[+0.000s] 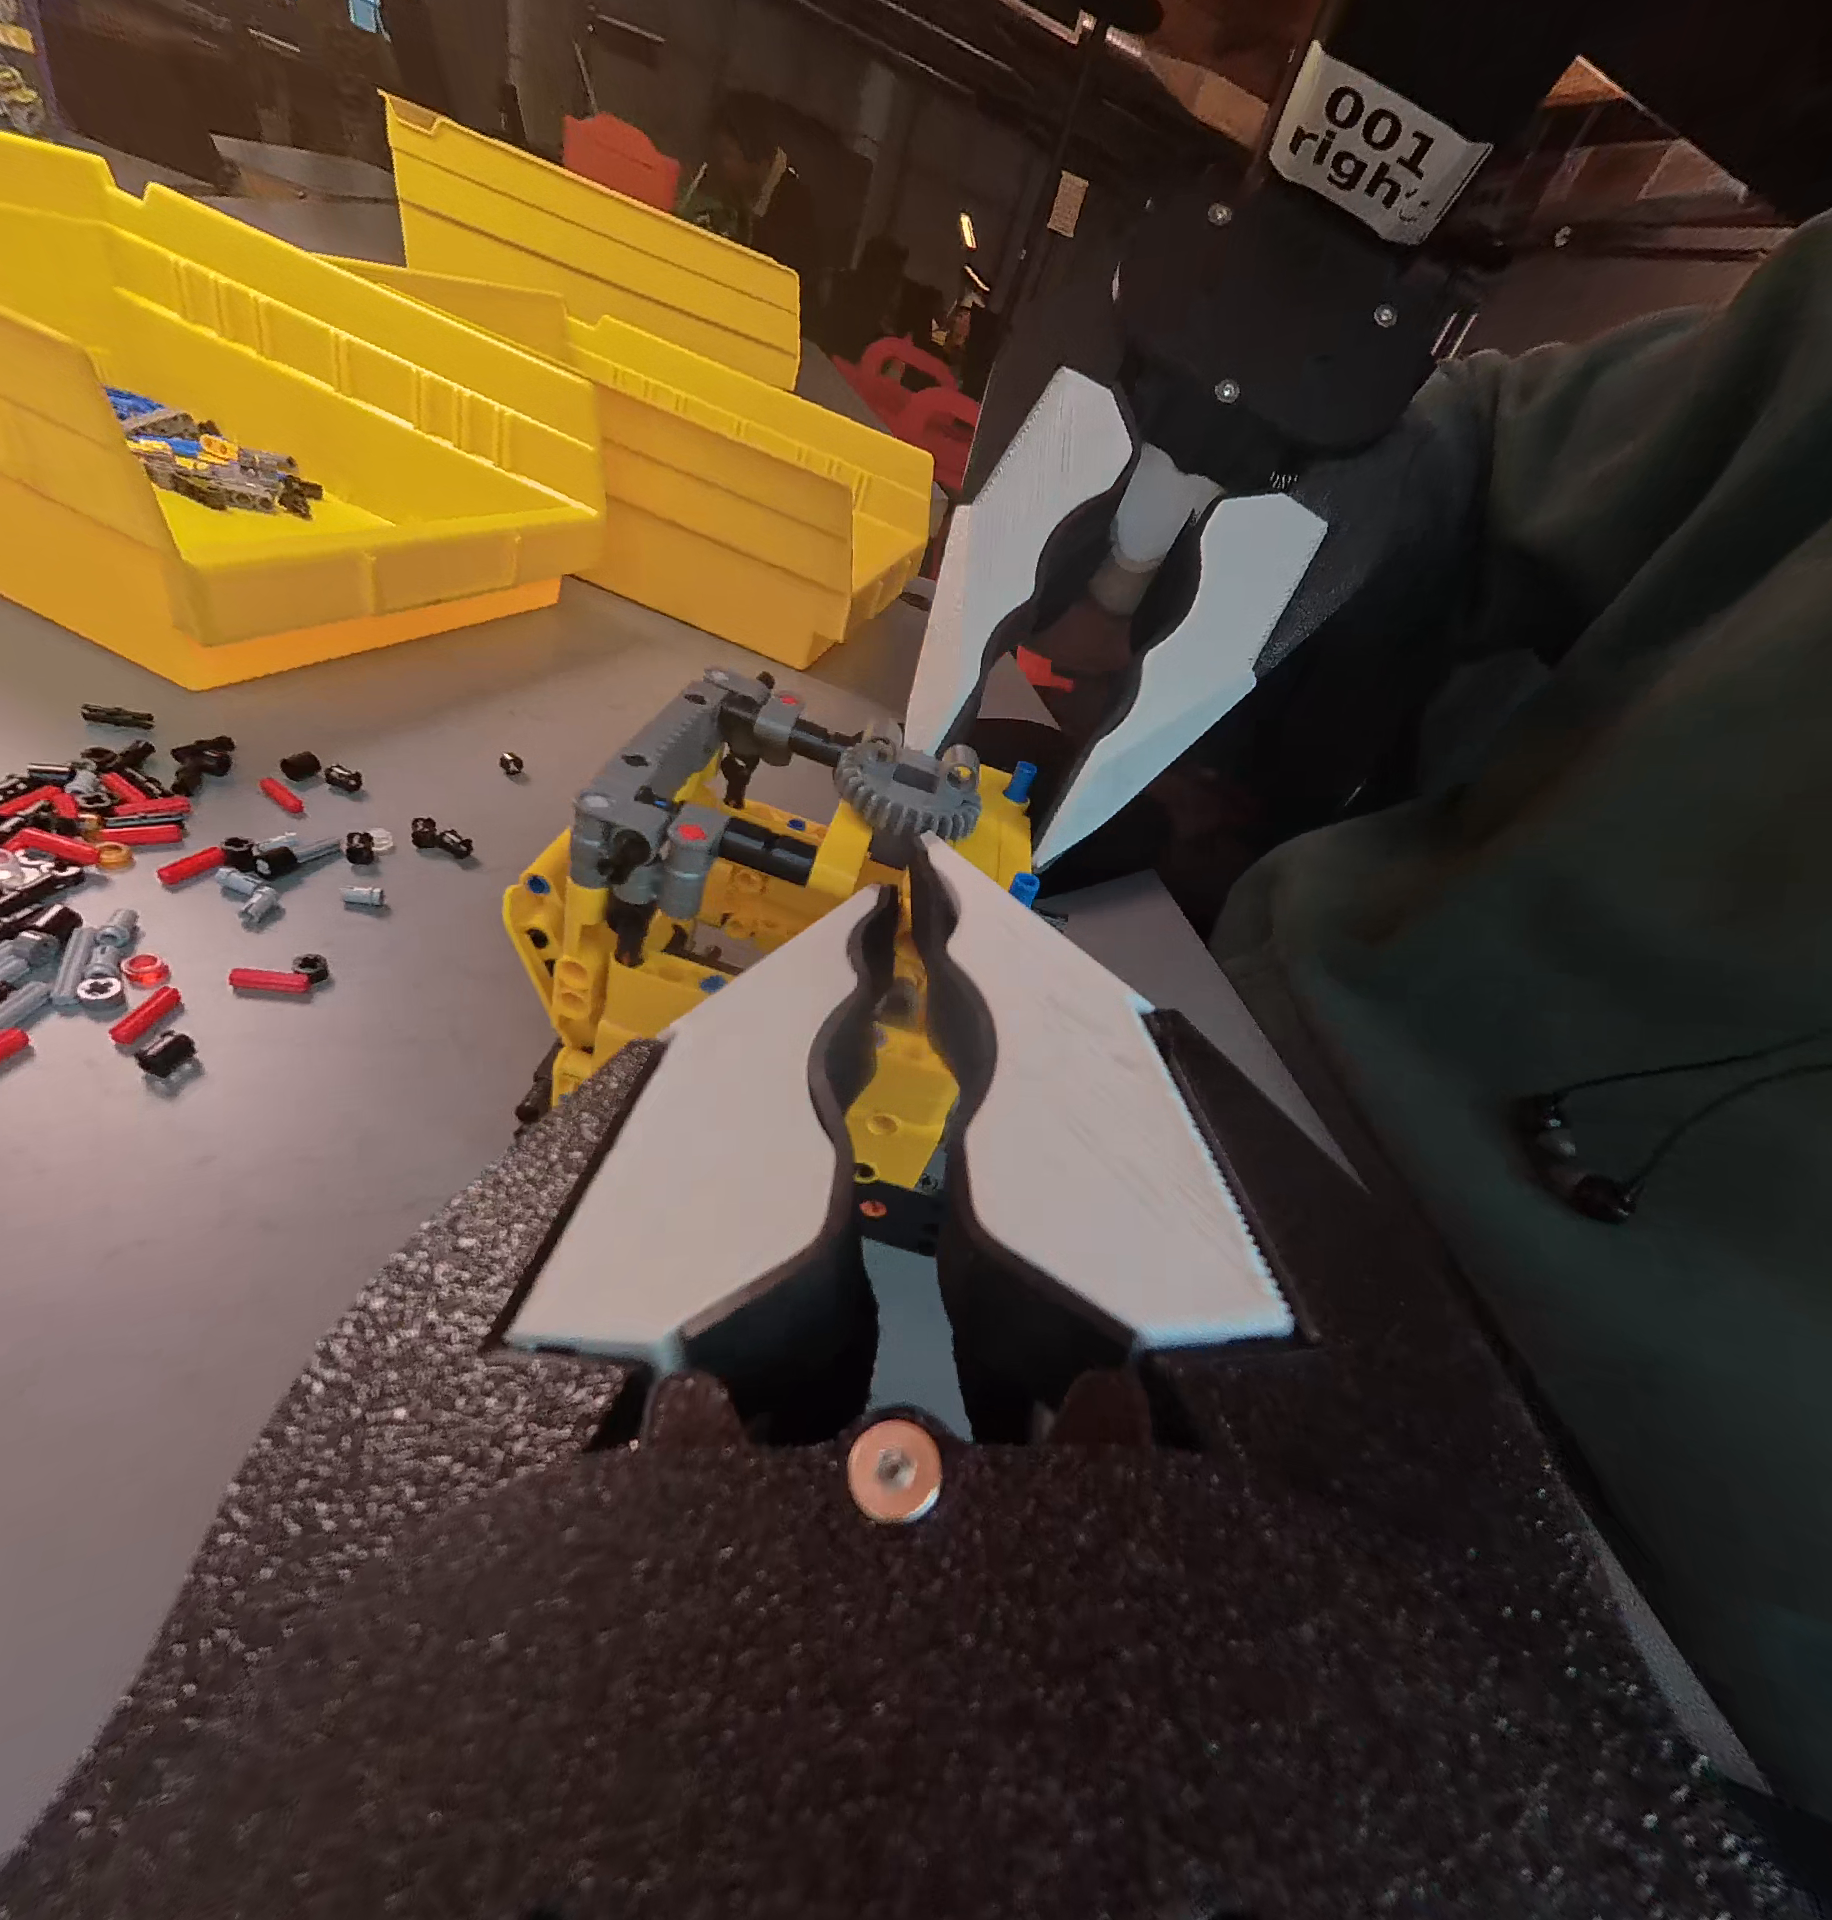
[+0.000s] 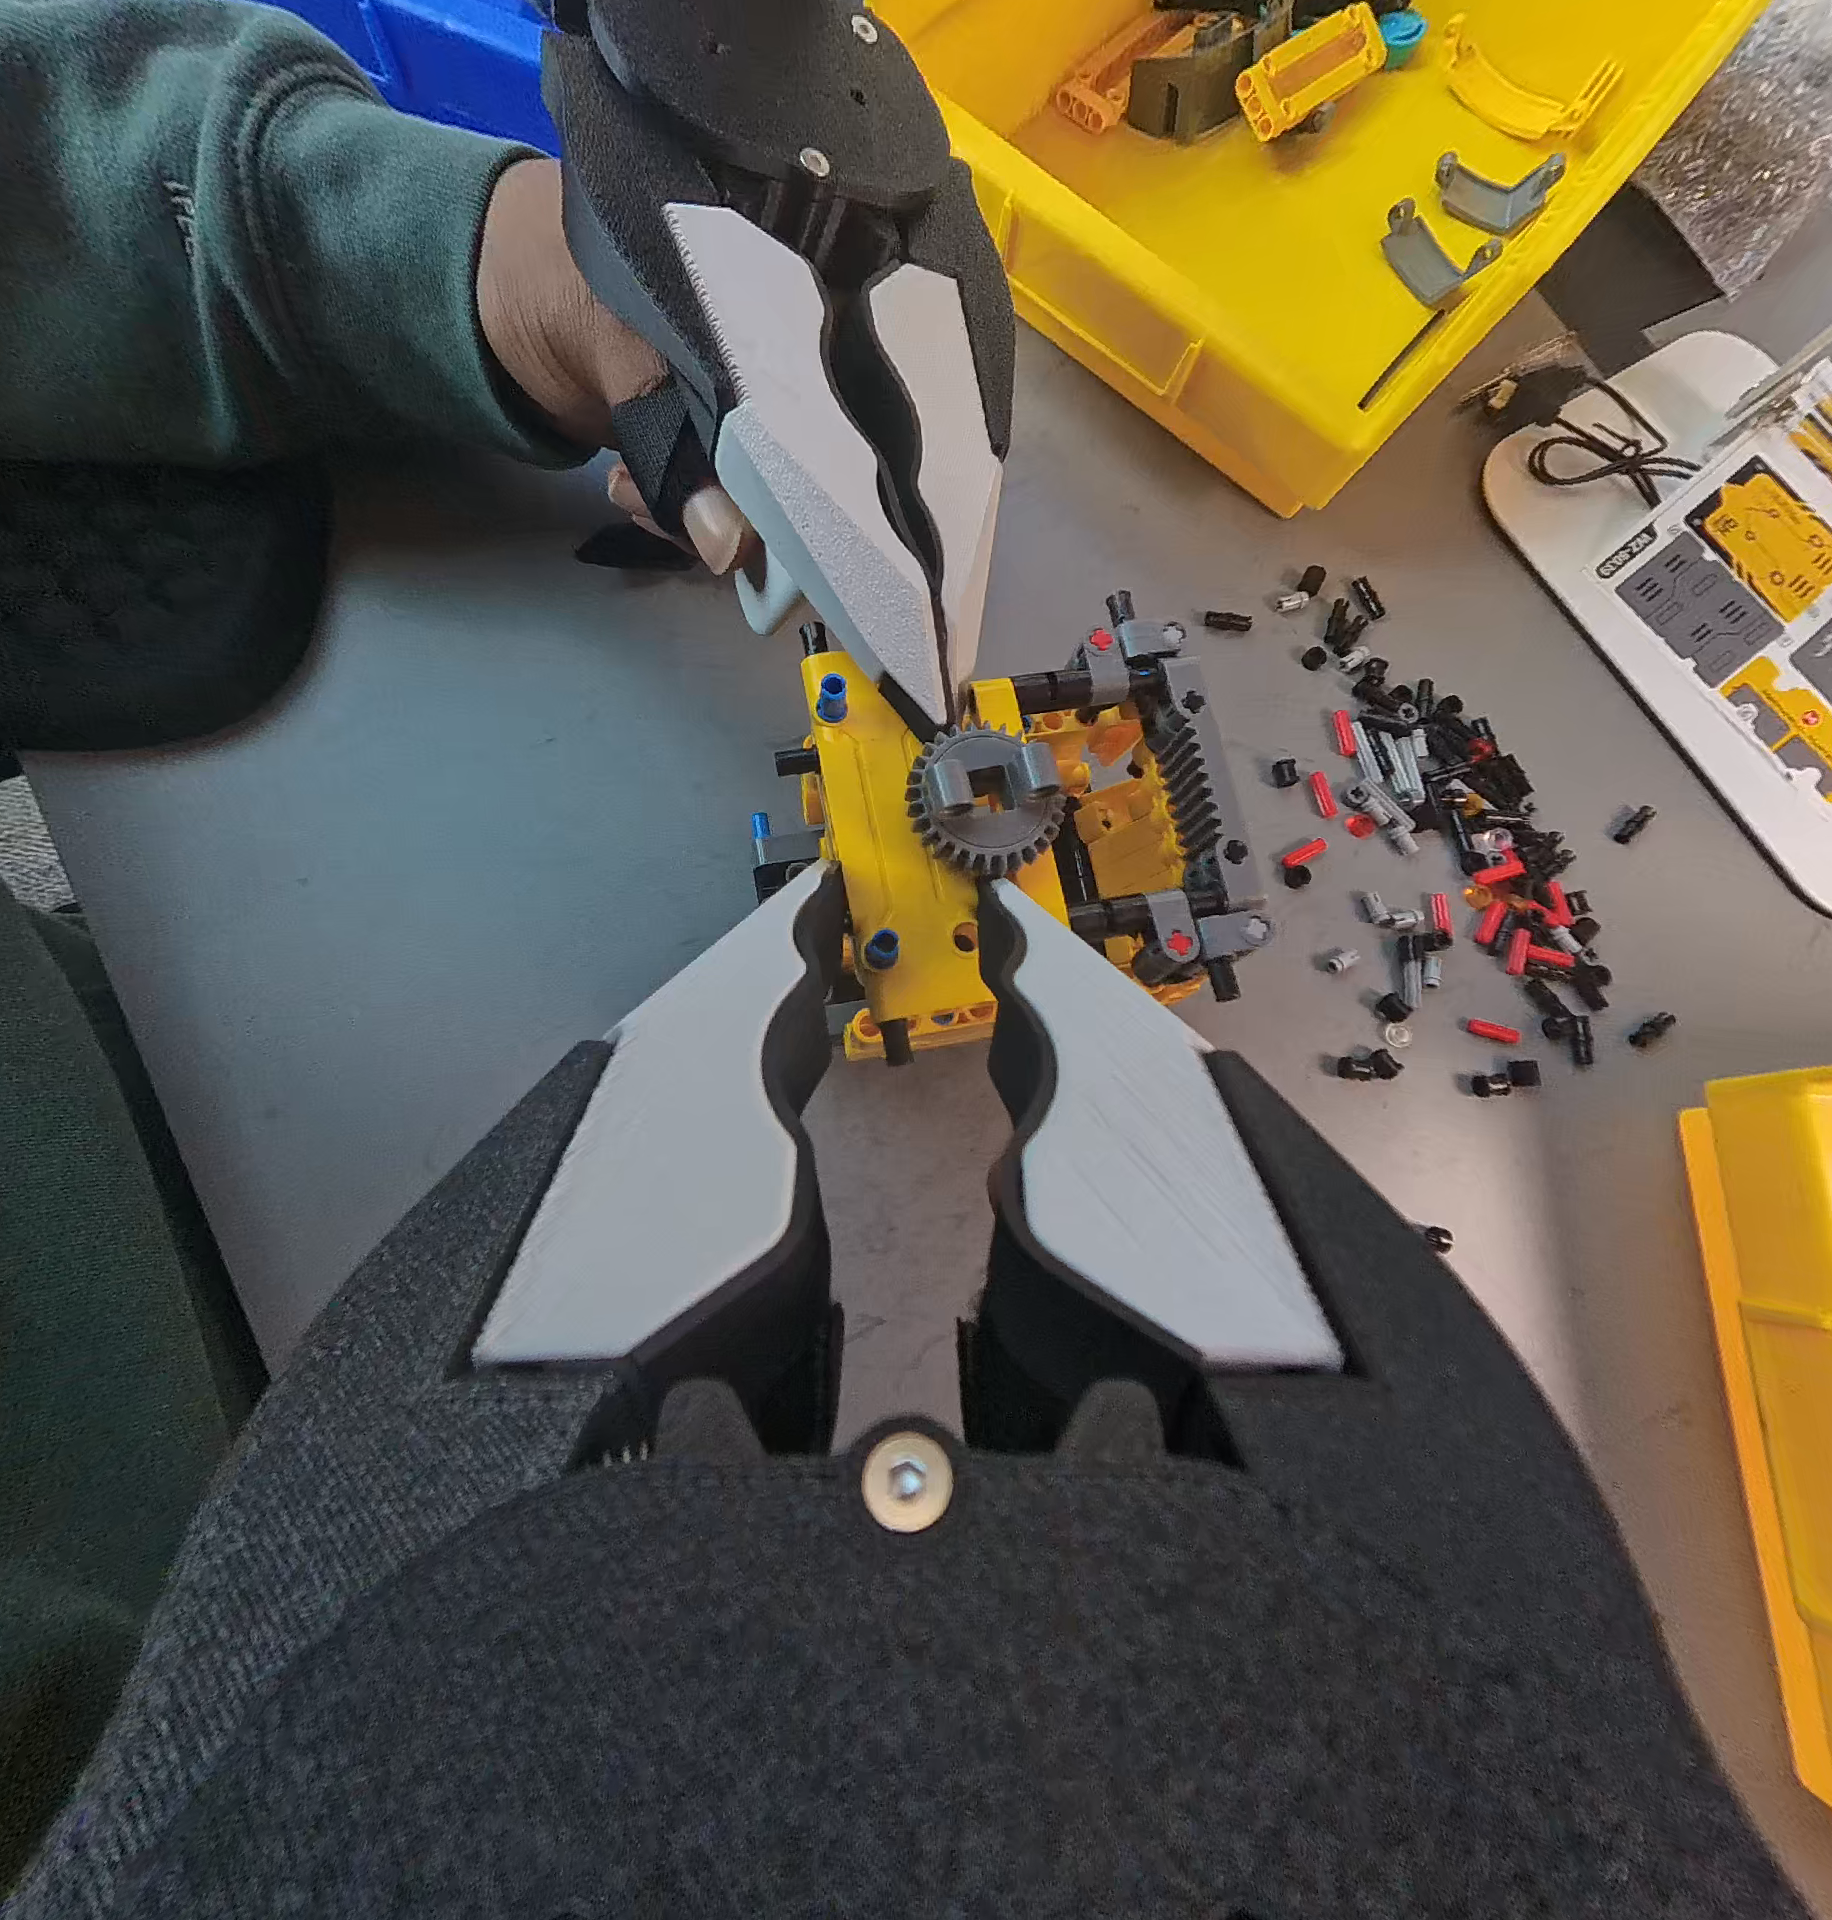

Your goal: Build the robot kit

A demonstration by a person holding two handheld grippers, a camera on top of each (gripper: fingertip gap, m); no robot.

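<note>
A yellow brick-built model (image 2: pixel 891 831) with grey beams and a grey gear (image 2: pixel 979 821) on top stands on the grey table. My right gripper (image 2: pixel 907 899) straddles the model's near yellow beam, a finger pressed on each side. It also shows in the left wrist view (image 1: pixel 985 800), coming down at the model's far end. My left gripper (image 1: pixel 912 857) is shut, its tips against the rim of the gear (image 1: pixel 901 795) above the model (image 1: pixel 621 935). In the right wrist view the left gripper (image 2: pixel 948 712) reaches in from above. I cannot tell whether anything thin is pinched between its tips.
Loose red, black and grey pins (image 2: pixel 1463 831) lie scattered beside the model, also in the left wrist view (image 1: pixel 81 831). Yellow bins (image 1: pixel 372 540) (image 2: pixel 1255 260) (image 2: pixel 1785 1351) with parts ring the table. A printed sheet on a white board (image 2: pixel 1722 623) lies at right. A green sleeve (image 2: pixel 164 312) is at left. Left and right tips are no more than a few centimetres apart.
</note>
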